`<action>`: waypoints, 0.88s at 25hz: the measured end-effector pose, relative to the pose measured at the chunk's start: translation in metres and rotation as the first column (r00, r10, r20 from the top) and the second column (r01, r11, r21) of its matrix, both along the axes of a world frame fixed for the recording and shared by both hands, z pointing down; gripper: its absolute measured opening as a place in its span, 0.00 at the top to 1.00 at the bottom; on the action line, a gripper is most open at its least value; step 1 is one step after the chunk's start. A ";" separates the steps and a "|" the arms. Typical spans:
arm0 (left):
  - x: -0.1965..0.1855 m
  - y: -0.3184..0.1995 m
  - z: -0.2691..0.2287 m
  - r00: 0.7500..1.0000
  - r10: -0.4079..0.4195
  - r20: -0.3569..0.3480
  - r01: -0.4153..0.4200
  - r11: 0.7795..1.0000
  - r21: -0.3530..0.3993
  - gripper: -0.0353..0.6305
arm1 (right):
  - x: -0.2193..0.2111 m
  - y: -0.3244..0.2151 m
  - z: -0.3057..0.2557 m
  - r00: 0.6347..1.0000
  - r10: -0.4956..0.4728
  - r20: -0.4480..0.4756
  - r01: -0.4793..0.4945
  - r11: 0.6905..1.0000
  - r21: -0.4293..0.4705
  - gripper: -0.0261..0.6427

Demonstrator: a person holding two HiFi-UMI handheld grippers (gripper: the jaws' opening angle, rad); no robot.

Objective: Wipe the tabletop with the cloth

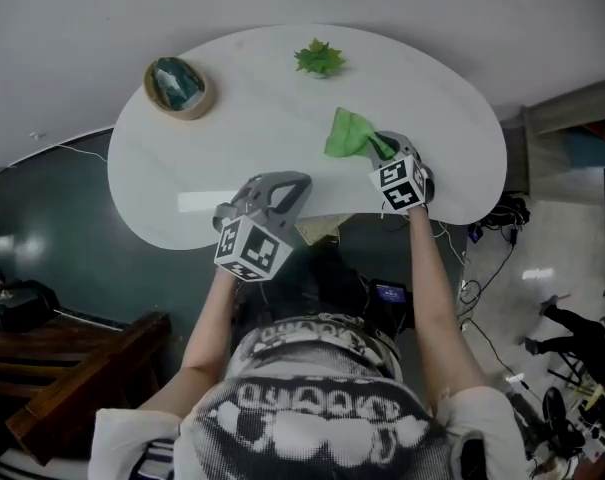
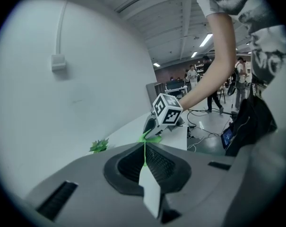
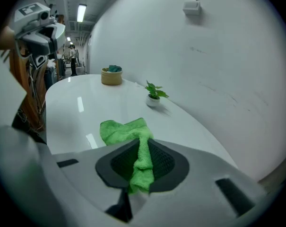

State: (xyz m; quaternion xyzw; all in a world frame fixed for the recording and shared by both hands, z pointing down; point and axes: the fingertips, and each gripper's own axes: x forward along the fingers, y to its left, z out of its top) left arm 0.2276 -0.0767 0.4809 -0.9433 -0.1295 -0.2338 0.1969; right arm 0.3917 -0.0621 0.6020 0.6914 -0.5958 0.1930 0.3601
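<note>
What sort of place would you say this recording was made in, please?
Probably a lab or workshop-style open office: a white table against a bare wall, loose cables trailing over the floor, ceiling strip lights, and people standing among workstations behind.

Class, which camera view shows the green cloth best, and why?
The right gripper view: the cloth fills the foreground, pinched in the right tool. The head view shows it small; the left gripper view, only a distant green scrap.

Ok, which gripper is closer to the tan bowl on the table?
Left. The left gripper is over the table near its front edge, right of the tan bowl; the right gripper, holding the green cloth, is much farther right.
</note>
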 end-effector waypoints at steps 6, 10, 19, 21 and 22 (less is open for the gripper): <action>0.048 0.045 0.003 0.998 0.065 0.006 -0.065 0.998 -0.002 0.94 | 0.068 0.073 0.002 0.995 0.093 -0.022 -0.094 0.995 -0.022 0.88; 0.075 0.075 0.004 0.992 0.124 0.011 -0.124 0.992 -0.003 0.94 | 0.112 0.128 0.003 0.982 0.182 -0.039 -0.184 0.982 -0.042 0.88; 0.102 0.112 0.007 0.979 0.202 0.020 -0.202 0.979 0.003 0.94 | 0.172 0.230 0.007 0.931 0.359 -0.060 -0.362 0.930 -0.057 0.88; 0.104 0.115 0.007 0.978 0.208 0.023 -0.208 0.978 0.005 0.94 | 0.179 0.249 0.007 0.921 0.385 -0.068 -0.389 0.919 -0.064 0.89; 0.105 0.117 0.007 0.977 0.210 0.024 -0.210 0.978 0.006 0.94 | 0.183 0.258 0.008 0.915 0.397 -0.070 -0.402 0.913 -0.069 0.88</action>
